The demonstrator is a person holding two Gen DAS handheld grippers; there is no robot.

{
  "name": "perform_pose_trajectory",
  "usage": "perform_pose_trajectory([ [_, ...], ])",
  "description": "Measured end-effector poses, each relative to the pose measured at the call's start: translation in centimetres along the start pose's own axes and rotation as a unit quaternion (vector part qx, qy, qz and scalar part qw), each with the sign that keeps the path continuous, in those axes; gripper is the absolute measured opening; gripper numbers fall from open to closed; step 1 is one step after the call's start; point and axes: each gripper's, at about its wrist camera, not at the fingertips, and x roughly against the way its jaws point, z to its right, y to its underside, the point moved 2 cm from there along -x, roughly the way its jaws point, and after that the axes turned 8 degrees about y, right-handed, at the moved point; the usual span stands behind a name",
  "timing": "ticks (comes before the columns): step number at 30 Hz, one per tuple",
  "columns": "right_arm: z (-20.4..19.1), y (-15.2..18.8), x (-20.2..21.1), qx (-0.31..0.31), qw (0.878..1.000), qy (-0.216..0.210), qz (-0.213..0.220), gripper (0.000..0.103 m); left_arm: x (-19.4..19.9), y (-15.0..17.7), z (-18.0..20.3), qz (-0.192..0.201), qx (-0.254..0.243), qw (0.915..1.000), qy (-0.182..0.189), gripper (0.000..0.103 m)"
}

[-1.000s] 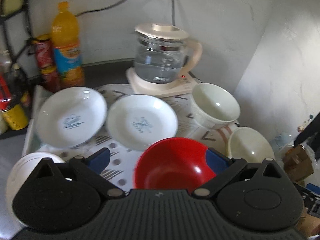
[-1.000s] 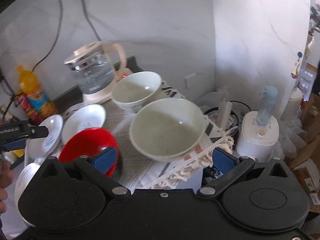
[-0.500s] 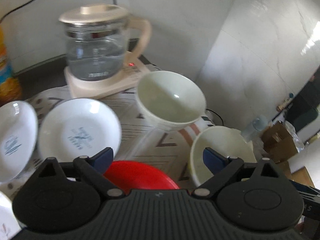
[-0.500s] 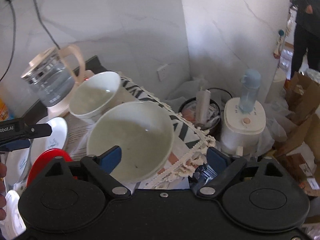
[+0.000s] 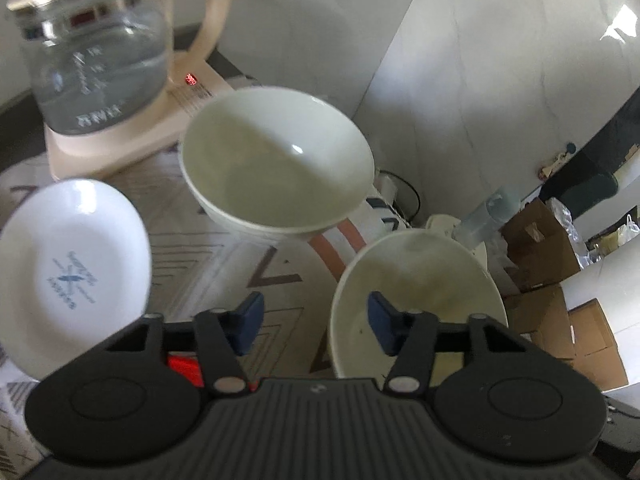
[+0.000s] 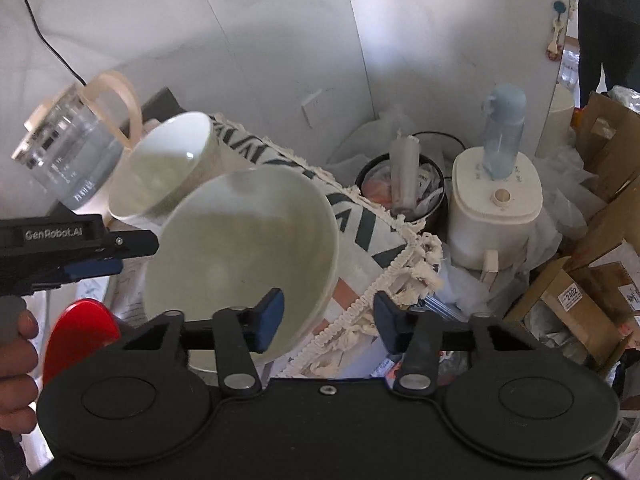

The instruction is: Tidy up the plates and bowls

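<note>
here both grippers, left [image 5: 315, 326] and right [image 6: 328, 318], have jaws wide and empty around the upward-facing cream bowl's [image 6: 240, 256] rim.

My right gripper [image 6: 326, 320] hangs with jaws apart, its left finger [image 6: 270, 316] inside the near pale bowl [image 6: 240, 252], whose rim sits between them. The left gripper [image 6: 80, 248] reaches in beside it.

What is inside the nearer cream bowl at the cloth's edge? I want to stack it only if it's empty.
The nearer cream ceramic bowl holds no object; only faint smudges and a few dark specks show. Its lowest near part is hidden behind the right gripper fingers.
</note>
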Motion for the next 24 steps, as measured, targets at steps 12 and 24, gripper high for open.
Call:
perform_pose_trajectory([
  [12, -1.2, -0.8, -3.3, 0.007, 0.999, 0.010, -0.038, 0.026, -3.9, -1.0, -0.5, -0.050, 0.013, 0.9987, 0.003, 0.023],
  [24, -1.5, -1.0, -3.7, 0.007, 0.999, 0.006, -0.045, 0.015, -4.3, -1.2, 0.1, -0.063, 0.005, 0.9979, 0.013, 0.011],
])
